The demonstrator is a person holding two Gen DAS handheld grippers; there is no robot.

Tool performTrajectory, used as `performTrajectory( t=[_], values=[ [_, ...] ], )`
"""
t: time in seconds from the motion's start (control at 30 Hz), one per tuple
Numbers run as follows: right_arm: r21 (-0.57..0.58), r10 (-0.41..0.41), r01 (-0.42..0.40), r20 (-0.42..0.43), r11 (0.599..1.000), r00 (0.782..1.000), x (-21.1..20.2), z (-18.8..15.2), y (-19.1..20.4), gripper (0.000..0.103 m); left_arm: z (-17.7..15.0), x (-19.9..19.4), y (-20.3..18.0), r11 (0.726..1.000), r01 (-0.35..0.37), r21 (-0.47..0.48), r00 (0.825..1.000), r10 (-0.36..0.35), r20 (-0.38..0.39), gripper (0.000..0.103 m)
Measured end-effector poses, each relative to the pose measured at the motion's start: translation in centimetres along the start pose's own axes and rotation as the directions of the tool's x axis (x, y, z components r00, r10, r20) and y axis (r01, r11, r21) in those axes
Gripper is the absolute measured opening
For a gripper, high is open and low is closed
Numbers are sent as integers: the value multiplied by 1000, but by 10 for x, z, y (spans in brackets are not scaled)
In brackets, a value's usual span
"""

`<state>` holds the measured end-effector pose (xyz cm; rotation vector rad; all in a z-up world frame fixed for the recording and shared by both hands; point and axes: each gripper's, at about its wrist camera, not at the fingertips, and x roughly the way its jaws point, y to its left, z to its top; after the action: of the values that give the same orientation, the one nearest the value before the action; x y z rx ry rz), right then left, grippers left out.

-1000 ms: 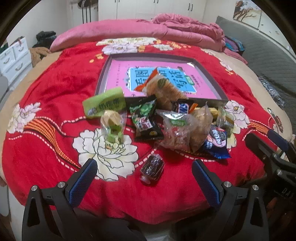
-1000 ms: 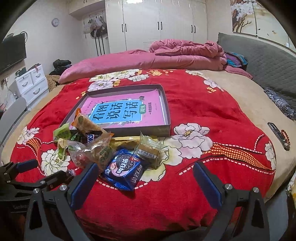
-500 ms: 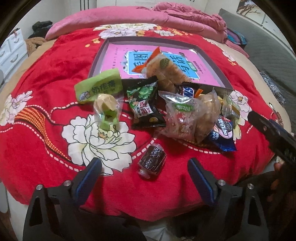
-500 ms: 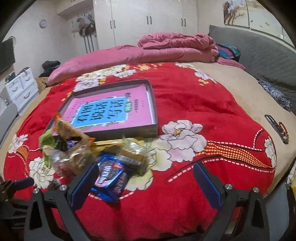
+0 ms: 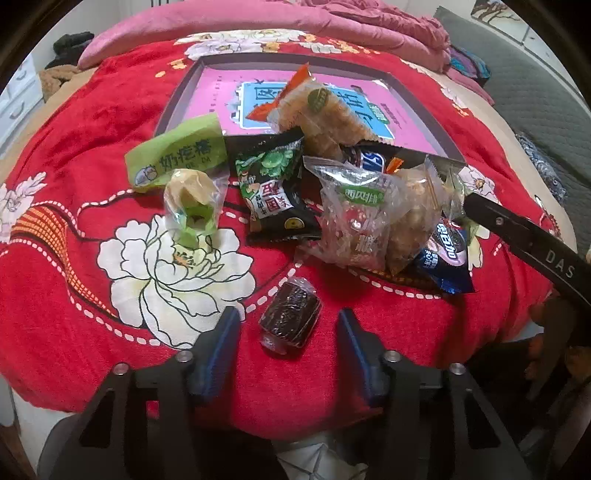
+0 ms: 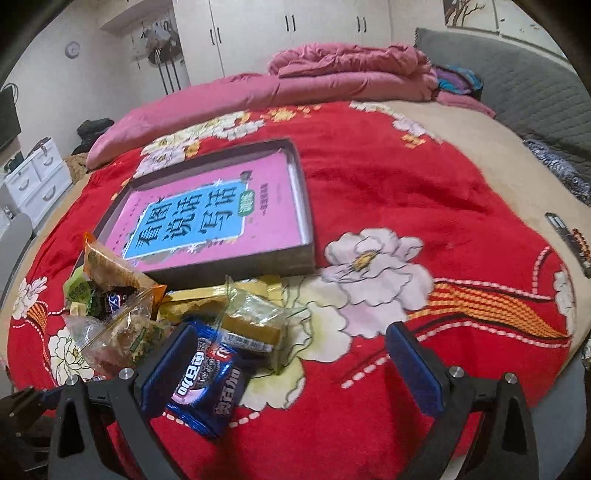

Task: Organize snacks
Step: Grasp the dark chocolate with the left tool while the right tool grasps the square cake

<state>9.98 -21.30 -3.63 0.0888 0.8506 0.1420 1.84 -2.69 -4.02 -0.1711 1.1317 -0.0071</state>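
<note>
Left wrist view is looking forward and down from the near bed edge, sitting close over the snack pile [image 5: 351, 206], facing the tray [image 5: 192, 96] beyond. Right wrist view is sitting further right and higher, facing across the bed toward the wardrobes [image 6: 295, 33]. Both are sharing the pile, tray and red blanket [image 6: 388, 166].

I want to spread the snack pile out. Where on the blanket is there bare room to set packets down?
Bare blanket lies right of the tray, out to the beige edge, and on the white flower left of the dark snack. It is crowded along the tray's near wall, from the green packet to the Oreo pack.
</note>
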Motion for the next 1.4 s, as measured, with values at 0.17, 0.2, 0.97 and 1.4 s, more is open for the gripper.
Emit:
performTrajectory(
  t=[0.17, 0.2, 0.97, 1.4],
  values=[
    [16, 38, -37, -43, 999, 998, 13, -1, 2, 94, 2, 4, 1, 999, 42, -5, 999, -42, -10, 41],
    [19, 52, -51, -52, 998, 997, 15, 0, 3, 87, 2, 6, 0, 999, 44, -5, 999, -44, -16, 39],
    [-62, 118, -114, 72, 992, 990, -5, 14, 10, 45, 3, -26, 31, 985, 146, -95, 986, -136, 101, 36],
    [-59, 163, -156, 139, 986, 977, -11, 31, 9, 45, 33, -42, 53, 988, 93, -124, 967, -60, 248, 36]
  ],
)
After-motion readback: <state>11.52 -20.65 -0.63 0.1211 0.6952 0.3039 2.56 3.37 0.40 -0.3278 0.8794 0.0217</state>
